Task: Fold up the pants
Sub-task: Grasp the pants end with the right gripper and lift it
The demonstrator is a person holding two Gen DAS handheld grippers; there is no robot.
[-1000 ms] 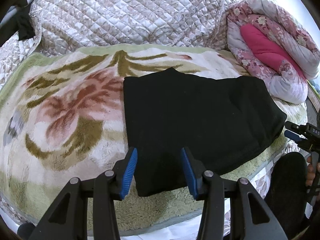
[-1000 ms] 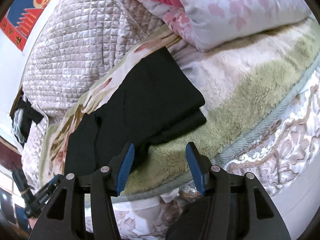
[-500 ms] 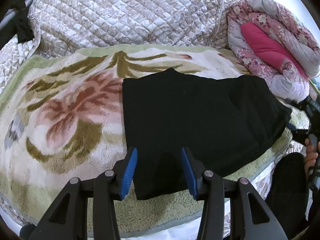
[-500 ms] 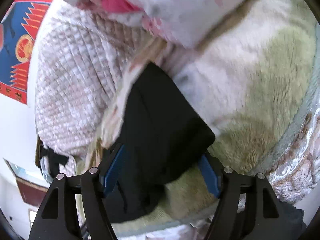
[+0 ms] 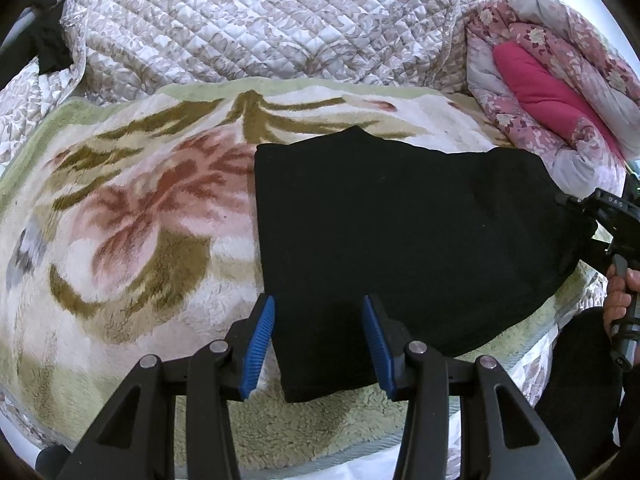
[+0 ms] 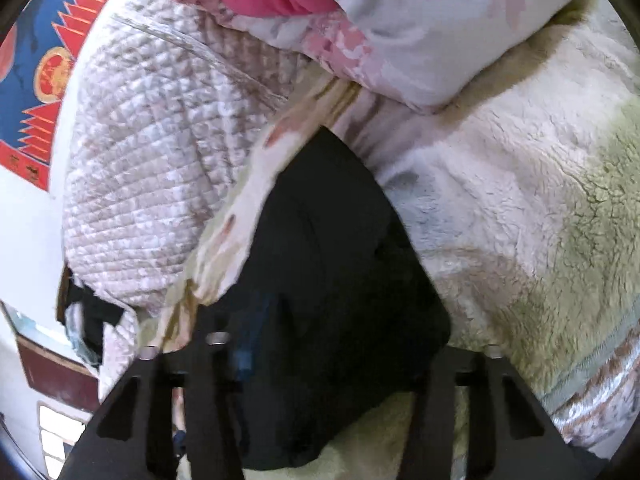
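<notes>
The black pants [image 5: 400,240] lie folded into a rectangle on a floral fleece blanket [image 5: 132,216]. My left gripper [image 5: 318,340] hovers open over their near left corner, and its blue pads [image 5: 260,340] straddle the cloth without pressing it. The right gripper [image 5: 600,208] sits at the pants' right end, held by a hand [image 5: 618,300]. In the right wrist view that end of the pants [image 6: 340,280] lies between the closing jaws of my right gripper [image 6: 332,360]. The cloth and blur hide its pads.
A quilted beige cover [image 5: 260,20] is bunched along the far side of the bed. A rolled pink floral duvet [image 5: 552,80] lies just beyond the pants' right end. The blanket's edge [image 5: 340,452] runs close below my left gripper. A red and blue wall hanging [image 6: 36,80] is on the left.
My right gripper moved in from beside the bed onto the pants' right end, opened wide around it and narrowed again. The left gripper and the rest of the pants stayed put.
</notes>
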